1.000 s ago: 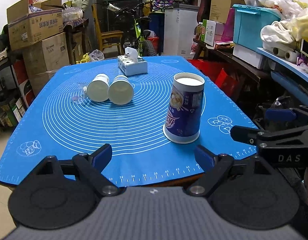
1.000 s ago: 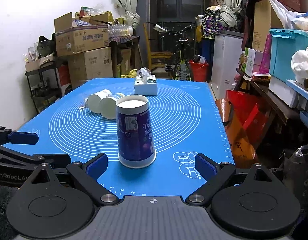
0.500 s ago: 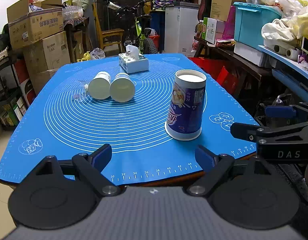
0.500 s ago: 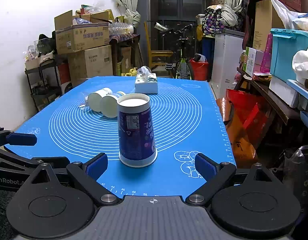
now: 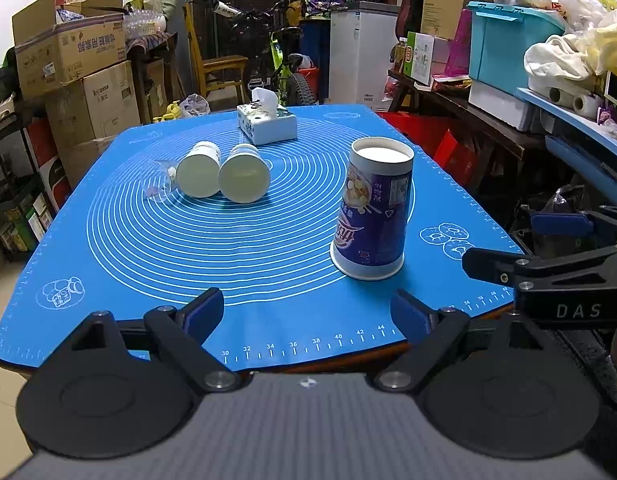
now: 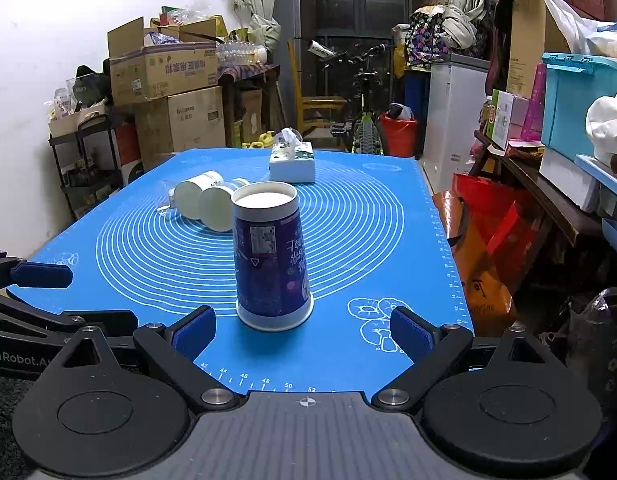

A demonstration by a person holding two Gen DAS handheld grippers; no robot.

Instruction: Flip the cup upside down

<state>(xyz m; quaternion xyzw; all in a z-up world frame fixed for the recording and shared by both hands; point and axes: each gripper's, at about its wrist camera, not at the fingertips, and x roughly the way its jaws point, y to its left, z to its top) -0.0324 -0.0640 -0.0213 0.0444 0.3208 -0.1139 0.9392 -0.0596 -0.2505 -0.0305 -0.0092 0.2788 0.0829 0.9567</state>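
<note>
From my left gripper (image 5: 306,314), fingers spread and empty, the purple cup (image 5: 373,208) stands mouth-down on the blue mat (image 5: 148,256), its print hard to read. From my right gripper (image 6: 302,330), likewise spread, the cup (image 6: 271,258) partly hides two white cups (image 6: 204,202) lying behind it.

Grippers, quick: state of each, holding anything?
Left gripper: open, holding nothing.
Right gripper: open, holding nothing; purple cup stands free ahead.

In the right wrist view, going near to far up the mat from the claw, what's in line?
Right claw, open → purple cup, already mouth-down on the blue mat → two white cups lying on their sides → tissue box at the far end.
</note>
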